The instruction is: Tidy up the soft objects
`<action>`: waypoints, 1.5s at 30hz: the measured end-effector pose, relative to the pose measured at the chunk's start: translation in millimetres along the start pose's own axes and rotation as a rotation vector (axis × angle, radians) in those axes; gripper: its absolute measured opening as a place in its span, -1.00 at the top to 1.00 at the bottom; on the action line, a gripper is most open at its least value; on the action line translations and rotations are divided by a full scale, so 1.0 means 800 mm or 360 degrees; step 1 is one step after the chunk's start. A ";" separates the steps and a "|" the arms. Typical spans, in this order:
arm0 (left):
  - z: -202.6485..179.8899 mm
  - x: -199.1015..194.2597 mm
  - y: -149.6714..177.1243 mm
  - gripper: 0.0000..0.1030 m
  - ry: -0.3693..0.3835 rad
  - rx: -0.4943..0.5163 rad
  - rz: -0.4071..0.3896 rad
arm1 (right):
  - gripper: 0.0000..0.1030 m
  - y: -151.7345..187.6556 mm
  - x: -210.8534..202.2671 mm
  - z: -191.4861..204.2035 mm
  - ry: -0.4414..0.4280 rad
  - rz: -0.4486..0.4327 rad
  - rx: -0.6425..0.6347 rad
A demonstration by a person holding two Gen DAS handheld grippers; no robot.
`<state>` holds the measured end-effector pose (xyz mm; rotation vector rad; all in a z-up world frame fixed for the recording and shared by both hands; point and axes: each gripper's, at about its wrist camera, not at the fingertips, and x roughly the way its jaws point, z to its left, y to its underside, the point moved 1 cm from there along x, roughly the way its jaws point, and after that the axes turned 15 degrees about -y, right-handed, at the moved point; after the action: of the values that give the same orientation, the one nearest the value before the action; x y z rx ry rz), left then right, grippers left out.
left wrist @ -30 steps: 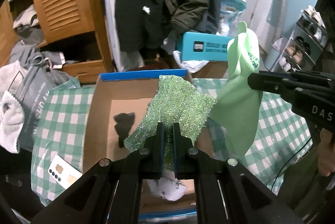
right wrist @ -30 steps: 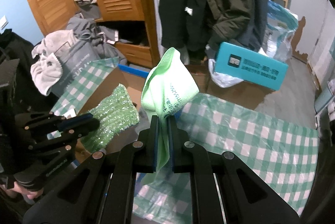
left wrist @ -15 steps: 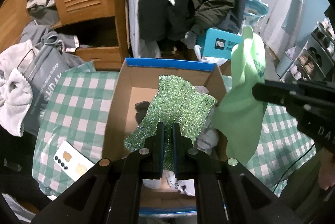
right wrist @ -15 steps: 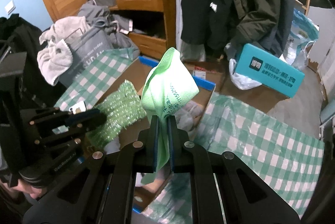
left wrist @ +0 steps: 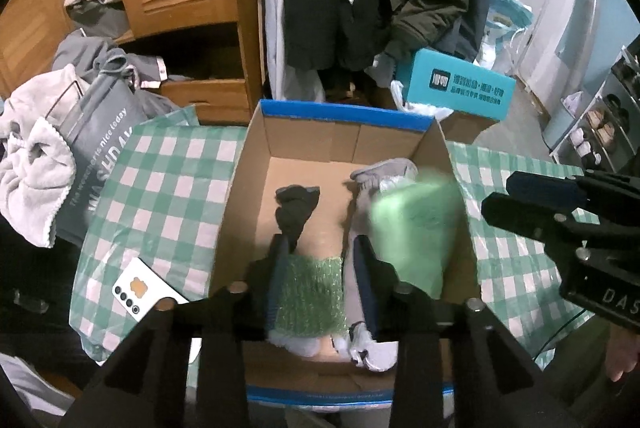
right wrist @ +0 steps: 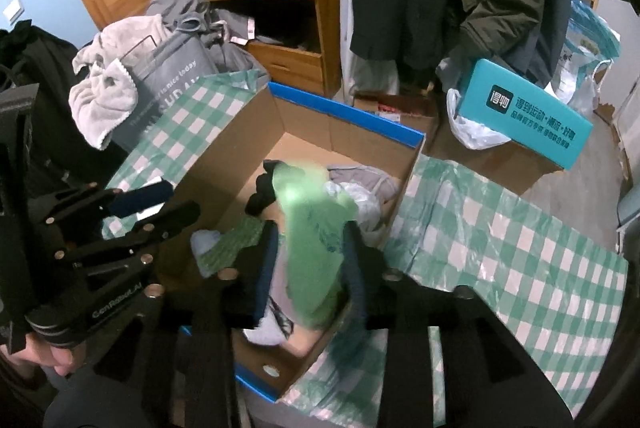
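An open cardboard box with blue rims stands on a green checked cloth. My left gripper is open above it, and the sparkly green cloth lies between its fingers, in the box. My right gripper is open over the box's right side; the smooth light green cloth is blurred in mid-fall between its fingers, and also shows in the left wrist view. A dark sock and grey and white soft items lie in the box.
A white card lies on the checked cloth left of the box. A grey laundry bag with towels stands at the left. A teal box, hanging coats and a wooden wardrobe are behind.
Both grippers have opened. The sparkly cloth has dropped into the box and the light green cloth is falling from the right gripper.
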<state>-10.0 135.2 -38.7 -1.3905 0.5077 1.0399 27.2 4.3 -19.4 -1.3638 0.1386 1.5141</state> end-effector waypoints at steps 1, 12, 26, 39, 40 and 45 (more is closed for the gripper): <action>0.000 -0.004 -0.001 0.32 -0.0004 0.0000 -0.0015 | 0.23 0.000 -0.001 -0.001 0.0001 -0.0002 0.0002; -0.005 -0.037 -0.011 -0.26 -0.0058 0.0013 -0.0128 | -0.11 0.007 -0.027 -0.020 0.0061 -0.0083 0.0053; -0.019 -0.057 -0.021 -0.55 -0.0062 -0.0042 -0.0160 | -0.25 0.021 -0.074 -0.034 0.0117 -0.0193 0.0023; -0.044 -0.079 -0.024 -0.66 -0.0055 0.0013 -0.0241 | -0.28 0.030 -0.102 -0.052 0.0166 -0.0248 0.0055; -0.045 -0.079 -0.025 -0.66 -0.0050 0.0017 -0.0240 | -0.28 0.031 -0.102 -0.054 0.0169 -0.0248 0.0058; -0.055 -0.076 -0.027 -0.66 -0.0051 0.0049 -0.0234 | -0.28 0.036 -0.104 -0.065 0.0189 -0.0238 0.0087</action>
<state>-10.3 78.6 15.6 -1.3608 0.3904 0.9303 24.3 -92.5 12.4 -1.3889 0.1482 1.2975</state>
